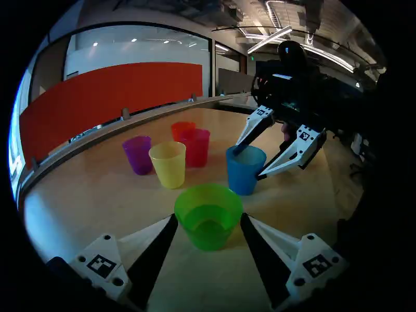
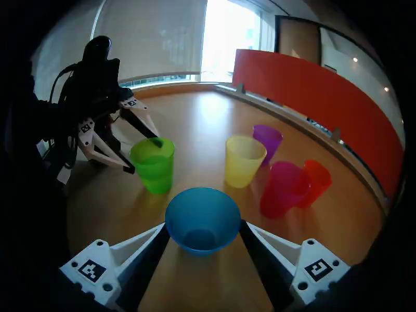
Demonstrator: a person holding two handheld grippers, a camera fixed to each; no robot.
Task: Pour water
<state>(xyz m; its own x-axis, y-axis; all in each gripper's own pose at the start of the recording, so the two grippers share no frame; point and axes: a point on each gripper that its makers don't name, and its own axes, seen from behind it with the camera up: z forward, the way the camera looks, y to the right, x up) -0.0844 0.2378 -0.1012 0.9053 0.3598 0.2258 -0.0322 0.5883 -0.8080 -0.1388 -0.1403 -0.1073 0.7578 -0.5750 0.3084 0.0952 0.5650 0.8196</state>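
A green cup (image 1: 208,208) stands on the wooden table (image 1: 88,203) between the fingers of my left gripper (image 1: 208,218), whose tips touch both sides of its rim. In the right gripper view the same green cup (image 2: 152,166) sits on the table inside the left gripper (image 2: 145,155), held by a dark-sleeved hand. My right gripper (image 2: 203,223) is closed on a blue cup (image 2: 203,218), one fingertip against each side. In the left gripper view the blue cup (image 1: 244,169) rests upright, flanked by the right gripper (image 1: 249,163). I cannot tell whether either cup holds water.
Several other cups stand in a cluster mid-table: purple (image 1: 138,154), yellow (image 1: 168,164), magenta (image 1: 196,147) and orange (image 1: 183,129). A red wall panel (image 1: 114,99) runs behind the table's far edge. A bright window (image 2: 229,36) lies beyond the table.
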